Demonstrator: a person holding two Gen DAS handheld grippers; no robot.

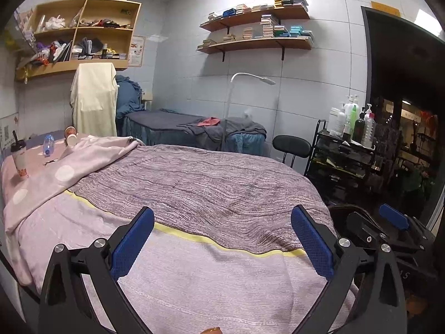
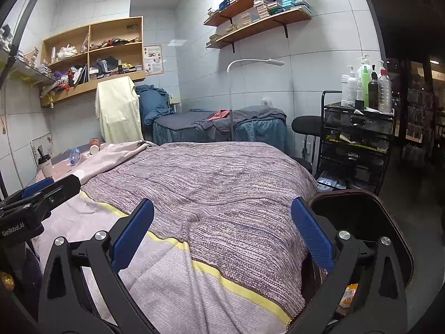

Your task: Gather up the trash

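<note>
1. While both hover over the near end of the bed (image 1: 211, 183), the left tongs (image 1: 222, 239) and right tongs (image 2: 222, 236) gape wide, empty.
2. The trash lies at the bed's far left corner: a lidded drink cup (image 1: 19, 157), a plastic bottle (image 1: 48, 144) on its side, and two paper cups (image 1: 71, 136).
3. A dark bin (image 2: 361, 217) stands just beside the bed, right.
</note>
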